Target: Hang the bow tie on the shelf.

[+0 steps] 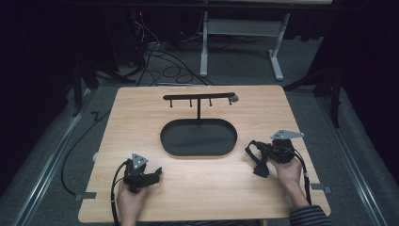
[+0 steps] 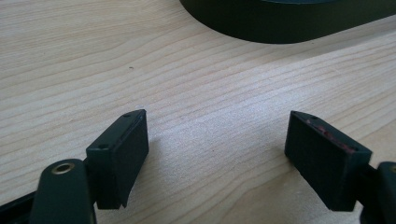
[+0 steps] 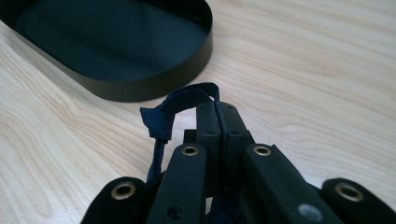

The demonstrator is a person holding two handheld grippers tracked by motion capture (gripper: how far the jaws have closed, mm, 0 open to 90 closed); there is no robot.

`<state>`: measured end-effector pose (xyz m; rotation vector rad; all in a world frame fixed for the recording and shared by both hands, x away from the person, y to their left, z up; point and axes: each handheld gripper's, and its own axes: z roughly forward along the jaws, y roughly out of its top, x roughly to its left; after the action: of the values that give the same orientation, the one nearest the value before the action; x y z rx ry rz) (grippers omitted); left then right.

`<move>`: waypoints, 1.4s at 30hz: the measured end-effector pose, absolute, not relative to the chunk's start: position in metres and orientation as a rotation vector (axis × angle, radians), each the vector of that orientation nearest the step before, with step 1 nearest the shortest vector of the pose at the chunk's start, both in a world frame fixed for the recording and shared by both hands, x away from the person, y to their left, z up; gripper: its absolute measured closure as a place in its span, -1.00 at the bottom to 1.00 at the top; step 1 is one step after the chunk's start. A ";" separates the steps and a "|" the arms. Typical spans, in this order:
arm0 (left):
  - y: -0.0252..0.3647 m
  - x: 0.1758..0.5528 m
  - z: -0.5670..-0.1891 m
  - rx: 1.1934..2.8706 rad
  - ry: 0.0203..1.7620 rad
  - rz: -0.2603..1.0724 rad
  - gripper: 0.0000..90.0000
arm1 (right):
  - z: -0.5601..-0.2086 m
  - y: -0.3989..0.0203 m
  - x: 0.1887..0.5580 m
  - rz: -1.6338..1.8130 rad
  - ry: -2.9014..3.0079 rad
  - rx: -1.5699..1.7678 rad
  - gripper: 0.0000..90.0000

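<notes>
Black tray (image 1: 198, 137) – hook rack (image 1: 199, 97) behind

A light wooden table (image 1: 141, 113) is seen, standing on grey floor. A black oval tray (image 1: 198, 138) with an upright hook rack (image 1: 199, 97) is set directly on it, slightly toward twelve o'clock from the table's centre.

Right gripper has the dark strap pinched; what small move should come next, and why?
Probably carry the strap up and toward the hook rack behind the oval tray. The right gripper is shut on it with a loop free, the rack's hooks look bare, and the left gripper rests open on the table.
</notes>
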<state>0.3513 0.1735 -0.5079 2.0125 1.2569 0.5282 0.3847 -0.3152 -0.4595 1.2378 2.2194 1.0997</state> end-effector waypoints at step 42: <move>0.174 0.351 -0.508 2.011 1.258 0.526 -0.51 | -0.396 -0.286 0.396 1.174 2.184 1.073 1.00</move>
<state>0.3514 0.1737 -0.5079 2.0109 1.2577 0.5262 0.3957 -0.2859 -0.3958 1.0734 2.1837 1.1742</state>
